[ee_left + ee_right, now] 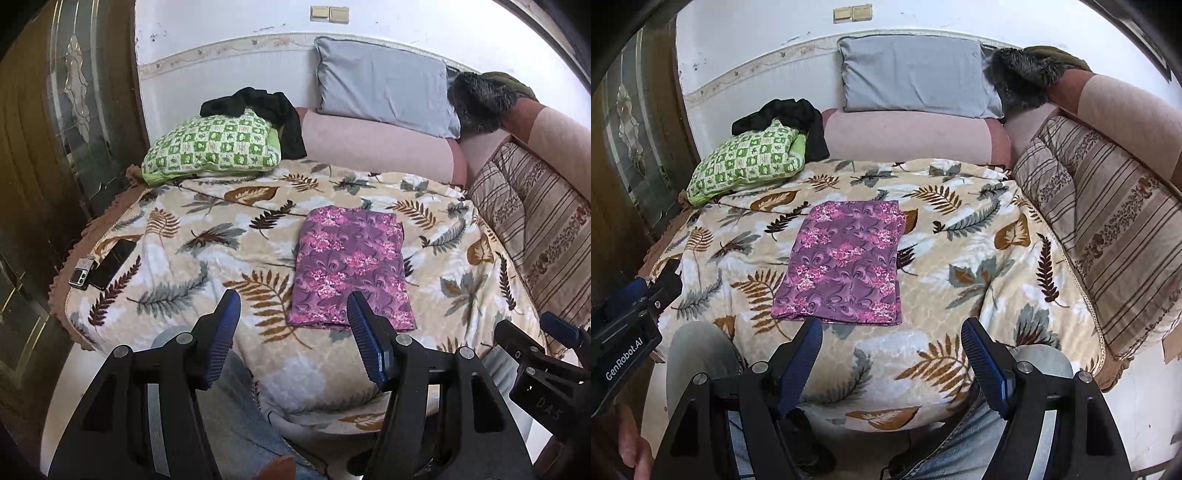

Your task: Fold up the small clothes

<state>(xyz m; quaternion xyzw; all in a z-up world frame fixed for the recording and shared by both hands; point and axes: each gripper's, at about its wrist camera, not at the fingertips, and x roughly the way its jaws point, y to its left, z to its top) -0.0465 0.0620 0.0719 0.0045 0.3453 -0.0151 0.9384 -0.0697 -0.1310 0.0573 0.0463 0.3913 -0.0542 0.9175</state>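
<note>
The purple floral cloth [842, 262] looks pretty much done to me: it's lying flat on the leaf-print blanket [960, 258] in a neat rectangle, edges lined up, sitting roughly mid-bed toward the near side. I can't really count the layers, so whether it wants one more fold is a guess.

Both tools are up off it and holding nothing. The left tool [291, 310] has its jaws gaping about halfway, with the near corner of the cloth just showing behind one fingertip, no contact. The right tool [890, 328] is spread wider and hangs just short of the cloth's near edge, nothing between the jaws.

What's left, I reckon, is the black garment [273, 114] bunched up at the back of the bed, draped over the green checked pillow [214, 147]. That seems like the next candidate if it counts as small clothes.

Around it: a grey pillow [912, 74] against the wall, a pink bolster [905, 136] below it, a striped cushion [1108, 229] on the right, and two phones [107, 269] near the left edge of the bed. Nothing's really in the way, the middle is open. The person's knees in jeans [960, 454] poke in at the bottom.
</note>
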